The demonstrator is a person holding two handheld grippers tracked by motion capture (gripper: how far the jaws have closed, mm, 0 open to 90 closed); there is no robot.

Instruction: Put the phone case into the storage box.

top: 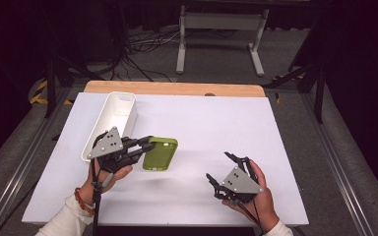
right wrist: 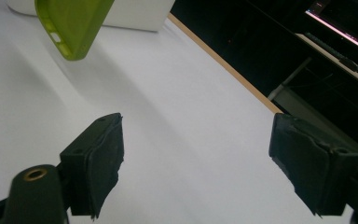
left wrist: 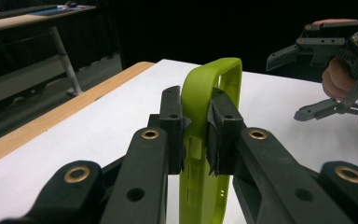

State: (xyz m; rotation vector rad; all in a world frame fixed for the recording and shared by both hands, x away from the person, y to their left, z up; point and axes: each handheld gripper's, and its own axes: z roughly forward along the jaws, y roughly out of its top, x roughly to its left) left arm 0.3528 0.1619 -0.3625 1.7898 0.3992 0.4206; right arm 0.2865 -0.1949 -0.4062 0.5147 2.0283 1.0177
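Phone case, lime green, soft-walled, with a camera cut-out at one corner: held at one short end by the left gripper, whose two black jaws were clamped against opposite faces of the case wall. In the left gripper view the case stood on edge between the pads, its rounded far end rising beyond them. It hung clear above the white table top, casting a faint shadow below.

Left gripper: grey three-cornered plate on top, carried by the left hand, a beaded bracelet at the wrist.

Right gripper: well to the right of the case and nearer the person, jaws spread wide with nothing between them. In the right gripper view its pads stood far apart over bare table, the case ahead and to the left.

White oblong tray: just beyond the left gripper, lying lengthwise away from the person.

Wooden table edge: farthest out, past the white top.
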